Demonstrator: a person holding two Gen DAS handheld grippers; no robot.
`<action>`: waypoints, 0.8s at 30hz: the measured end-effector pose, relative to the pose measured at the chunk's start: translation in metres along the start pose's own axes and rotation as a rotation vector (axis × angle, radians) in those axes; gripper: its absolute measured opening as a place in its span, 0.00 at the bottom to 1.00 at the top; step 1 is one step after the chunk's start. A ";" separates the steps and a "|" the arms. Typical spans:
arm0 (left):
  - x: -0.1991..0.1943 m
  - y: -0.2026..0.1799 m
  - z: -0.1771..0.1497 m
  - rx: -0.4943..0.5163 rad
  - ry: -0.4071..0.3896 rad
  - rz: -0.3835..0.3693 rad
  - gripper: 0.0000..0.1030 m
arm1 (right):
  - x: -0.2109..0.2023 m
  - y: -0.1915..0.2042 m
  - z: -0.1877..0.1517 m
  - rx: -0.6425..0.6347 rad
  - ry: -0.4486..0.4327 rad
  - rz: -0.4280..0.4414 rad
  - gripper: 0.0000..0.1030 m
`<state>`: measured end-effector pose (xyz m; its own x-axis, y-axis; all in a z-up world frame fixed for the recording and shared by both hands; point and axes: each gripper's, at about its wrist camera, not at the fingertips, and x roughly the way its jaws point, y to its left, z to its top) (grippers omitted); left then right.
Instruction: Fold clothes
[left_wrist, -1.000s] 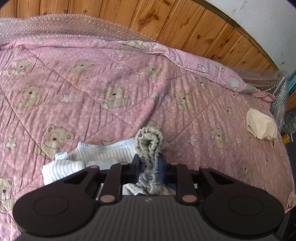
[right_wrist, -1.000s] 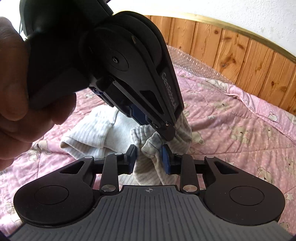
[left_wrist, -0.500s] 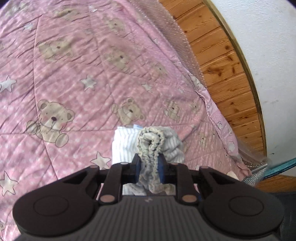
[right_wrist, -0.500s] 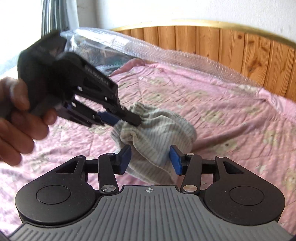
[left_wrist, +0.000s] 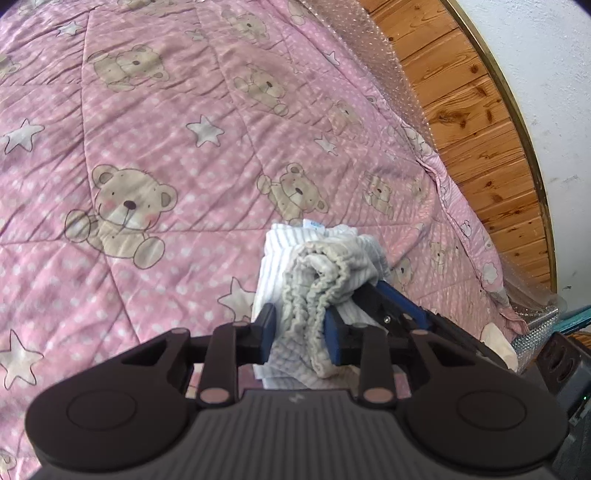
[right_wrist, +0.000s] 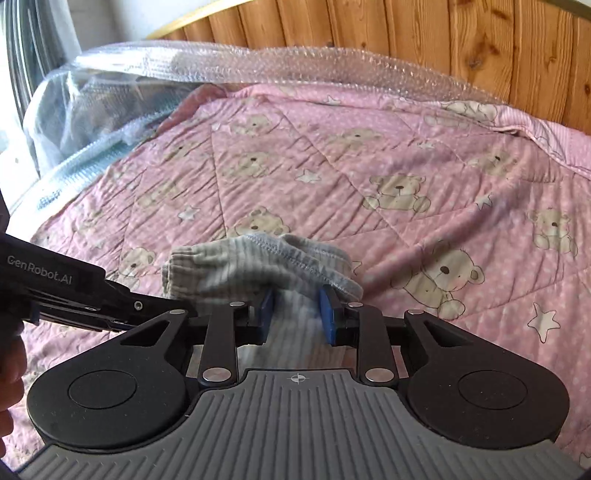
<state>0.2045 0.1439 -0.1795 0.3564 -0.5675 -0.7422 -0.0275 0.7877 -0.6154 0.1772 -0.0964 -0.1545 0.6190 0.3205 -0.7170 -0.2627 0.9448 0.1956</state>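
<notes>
Striped grey garment (left_wrist: 332, 273), bunched, held above pink teddy-bear quilt (left_wrist: 155, 155) on bed, gathered waistband uppermost. Left gripper (left_wrist: 299, 332) just eased wider, pads still flanking waistband, contact on both sides. Right gripper (right_wrist: 295, 314) just narrowed, clamped on fabric, entering left wrist view from 4 o'clock. Bubble wrap (right_wrist: 258, 59) and wooden headboard (right_wrist: 443, 40) beyond at 12 o'clock.
</notes>
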 end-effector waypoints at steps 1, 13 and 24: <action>-0.002 -0.001 0.000 0.003 0.002 0.000 0.31 | -0.003 -0.001 0.002 0.003 0.008 0.002 0.26; -0.007 -0.105 0.028 0.415 0.016 0.108 0.55 | -0.018 -0.044 -0.039 0.425 0.009 0.184 0.49; 0.087 -0.105 0.044 0.448 0.115 0.260 0.17 | -0.027 -0.025 -0.070 0.389 0.029 0.155 0.03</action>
<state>0.2792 0.0220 -0.1678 0.2852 -0.3429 -0.8950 0.3096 0.9167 -0.2525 0.1156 -0.1331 -0.1869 0.5713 0.4646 -0.6766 -0.0486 0.8421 0.5372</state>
